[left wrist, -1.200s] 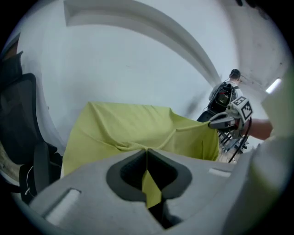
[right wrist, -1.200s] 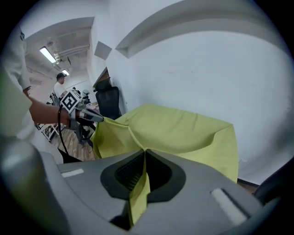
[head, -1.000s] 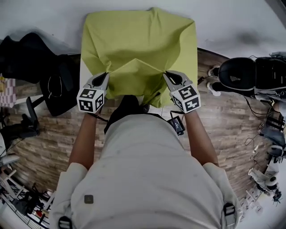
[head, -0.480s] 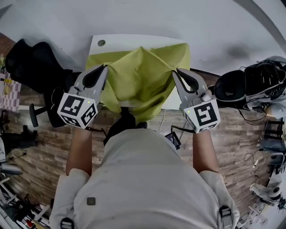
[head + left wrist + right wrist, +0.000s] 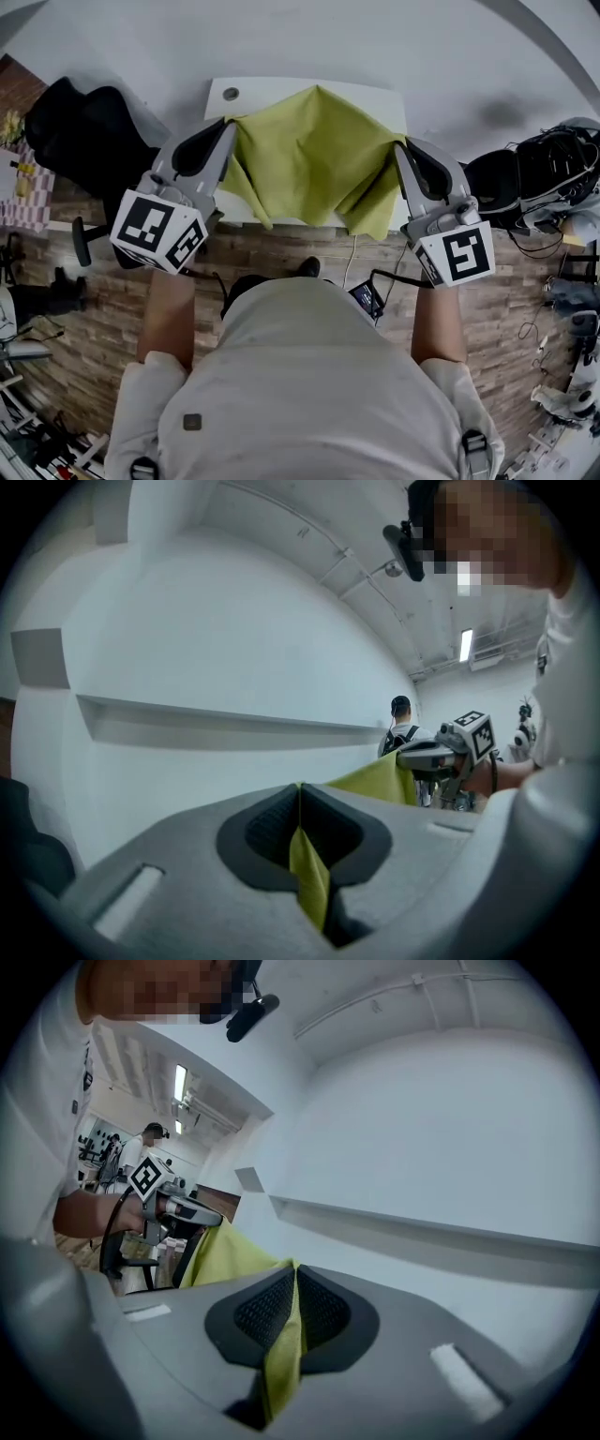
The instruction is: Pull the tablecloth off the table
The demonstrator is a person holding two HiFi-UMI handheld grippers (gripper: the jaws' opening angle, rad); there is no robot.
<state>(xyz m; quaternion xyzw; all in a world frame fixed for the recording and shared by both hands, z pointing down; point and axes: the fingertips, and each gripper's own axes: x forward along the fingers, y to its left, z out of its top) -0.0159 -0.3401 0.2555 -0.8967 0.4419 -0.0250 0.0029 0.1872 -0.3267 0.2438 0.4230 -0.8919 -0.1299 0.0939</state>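
Soft, even light fills the head view, rather muted, with no glare. The wall (image 5: 469, 56) is flat pale grey apart from one faint smudge of shadow at its right. The cloth (image 5: 314, 141) carries gentle shading in its folds. Fisheye distortion bends the floor (image 5: 84, 309) planks, and the corners darken. Both gripper views are round pictures inside a black rim. A lamp (image 5: 466, 645) burns bright (nearly blown out) in the left gripper view, and a second lamp (image 5: 180, 1080) does in the right. The near grey foreground there is soft, the far background small and hazy.
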